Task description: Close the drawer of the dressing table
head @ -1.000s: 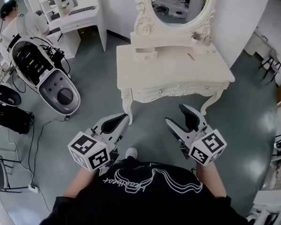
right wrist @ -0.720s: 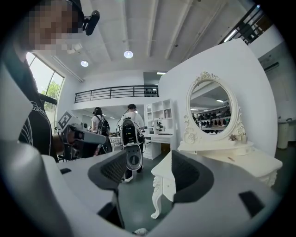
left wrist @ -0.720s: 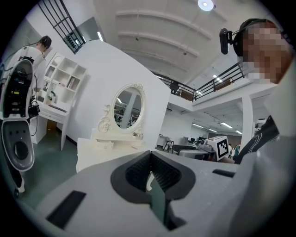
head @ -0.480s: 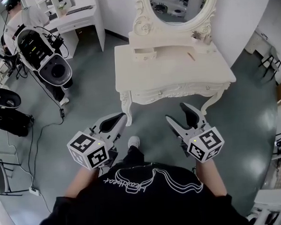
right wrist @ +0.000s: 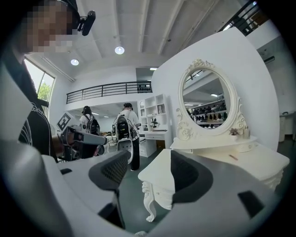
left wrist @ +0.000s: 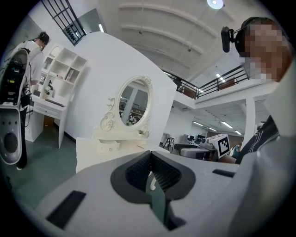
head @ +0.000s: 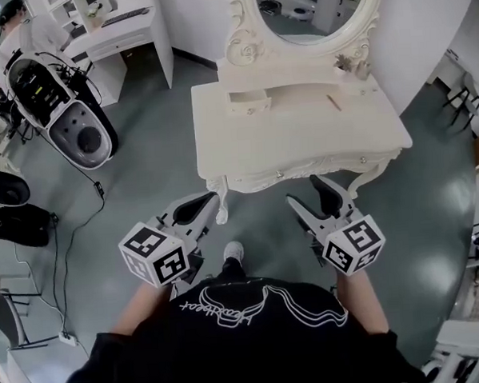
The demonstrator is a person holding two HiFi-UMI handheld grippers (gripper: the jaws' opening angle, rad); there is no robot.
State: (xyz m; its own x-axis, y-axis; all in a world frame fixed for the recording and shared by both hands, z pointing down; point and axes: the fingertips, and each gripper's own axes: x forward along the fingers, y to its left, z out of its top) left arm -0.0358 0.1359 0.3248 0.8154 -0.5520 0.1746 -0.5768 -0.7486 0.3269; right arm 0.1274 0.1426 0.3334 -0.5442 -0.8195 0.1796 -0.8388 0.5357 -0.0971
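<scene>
The cream dressing table [head: 297,136] with its oval mirror stands just ahead of me. A small drawer [head: 248,104] on its raised back shelf juts out a little at the left; the left gripper view shows this drawer [left wrist: 107,146] too. My left gripper [head: 204,200] hovers short of the table's front left leg, its dark pads meeting at the tips with nothing held [left wrist: 150,155]. My right gripper [head: 308,193] hangs before the front apron, jaws apart and empty [right wrist: 148,159]; the table's corner and carved leg [right wrist: 150,203] show through the gap.
A white-and-black pod-shaped machine [head: 63,116] stands on the floor to the left, with a person [head: 23,30] and a white shelf desk [head: 119,33] behind it. Black chairs [head: 8,207] and cables lie further left. Another chair [head: 463,99] stands at the right.
The dressing table has come closer to me and both grippers. The grippers keep the same pose. The pod-shaped machine at the left has shifted about.
</scene>
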